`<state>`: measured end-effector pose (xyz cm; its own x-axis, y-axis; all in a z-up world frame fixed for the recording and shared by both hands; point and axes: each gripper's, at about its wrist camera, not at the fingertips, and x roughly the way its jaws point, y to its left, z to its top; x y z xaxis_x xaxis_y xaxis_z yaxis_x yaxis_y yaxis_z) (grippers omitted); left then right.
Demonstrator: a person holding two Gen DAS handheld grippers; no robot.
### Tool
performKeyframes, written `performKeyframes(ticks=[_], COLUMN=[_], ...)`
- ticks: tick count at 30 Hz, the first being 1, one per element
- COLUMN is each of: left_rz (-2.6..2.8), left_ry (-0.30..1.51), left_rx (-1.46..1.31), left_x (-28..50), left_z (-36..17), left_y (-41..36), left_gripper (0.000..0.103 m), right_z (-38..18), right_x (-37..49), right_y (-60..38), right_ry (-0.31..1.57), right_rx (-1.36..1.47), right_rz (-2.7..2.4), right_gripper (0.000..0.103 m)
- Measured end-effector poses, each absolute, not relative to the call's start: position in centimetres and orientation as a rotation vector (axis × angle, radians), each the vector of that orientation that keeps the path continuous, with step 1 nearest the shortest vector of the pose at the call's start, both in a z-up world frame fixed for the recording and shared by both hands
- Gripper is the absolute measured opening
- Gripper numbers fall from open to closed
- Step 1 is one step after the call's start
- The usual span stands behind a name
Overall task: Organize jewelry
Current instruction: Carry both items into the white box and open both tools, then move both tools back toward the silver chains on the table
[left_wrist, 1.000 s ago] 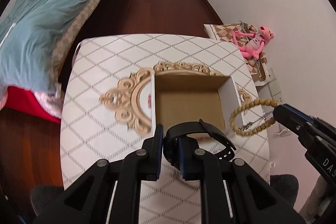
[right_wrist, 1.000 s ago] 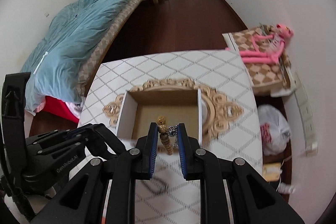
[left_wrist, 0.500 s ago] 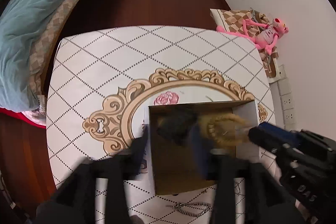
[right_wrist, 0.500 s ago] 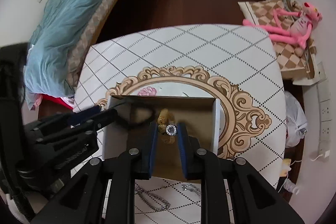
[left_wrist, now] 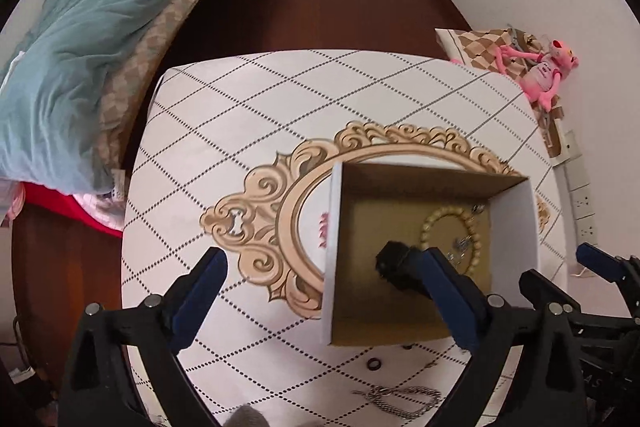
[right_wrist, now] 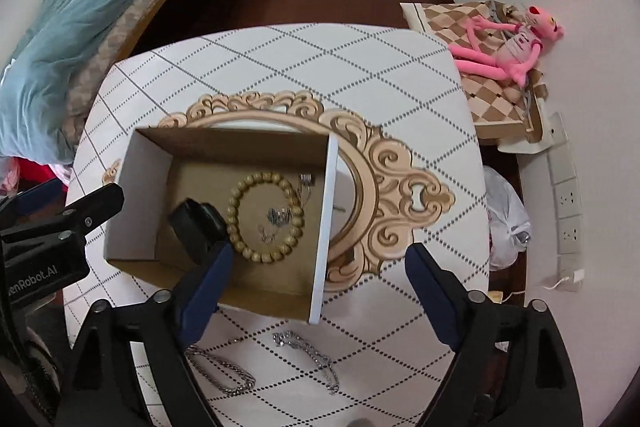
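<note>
Both tongs point down over the box (right_wrist: 320,211), jaws opening wide and gripping nothing. Ahead of the right gripper (right_wrist: 316,279), the bead bracelet (right_wrist: 264,217) lies flat on the box floor, with the black watch (right_wrist: 198,223) beside its left finger. The left gripper (left_wrist: 320,283) straddles the box's left wall. Two silver chains (right_wrist: 308,359) lie on the table (right_wrist: 280,67) under the right gripper.

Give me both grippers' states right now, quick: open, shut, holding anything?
Left gripper: fingers opening, holding nothing; black watch lies in the cardboard box.
Right gripper: fingers opening, holding nothing; bead bracelet lies in the box.
</note>
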<state>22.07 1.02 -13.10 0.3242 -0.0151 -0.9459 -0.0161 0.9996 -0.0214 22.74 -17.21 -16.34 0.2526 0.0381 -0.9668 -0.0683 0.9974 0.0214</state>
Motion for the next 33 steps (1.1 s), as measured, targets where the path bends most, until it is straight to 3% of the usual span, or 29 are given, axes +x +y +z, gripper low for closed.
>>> performKeyframes(ticks=[15, 33], left_rz=[0.081, 0.099], left_ry=[1.111, 0.993], left_rx=[0.016, 0.041], left_x=[18.1, 11.3], left_z=[-9.7, -2.8], left_y=[1.7, 1.8], left_gripper=[0.099, 0.099], right_z=[-14.0, -5.1], right_x=[19.3, 13.0], right_y=[-16.4, -17.2], right_ry=[1.231, 1.04], right_rx=[-0.021, 0.013], right_rz=[0.04, -0.002], right_gripper=[0.091, 0.092])
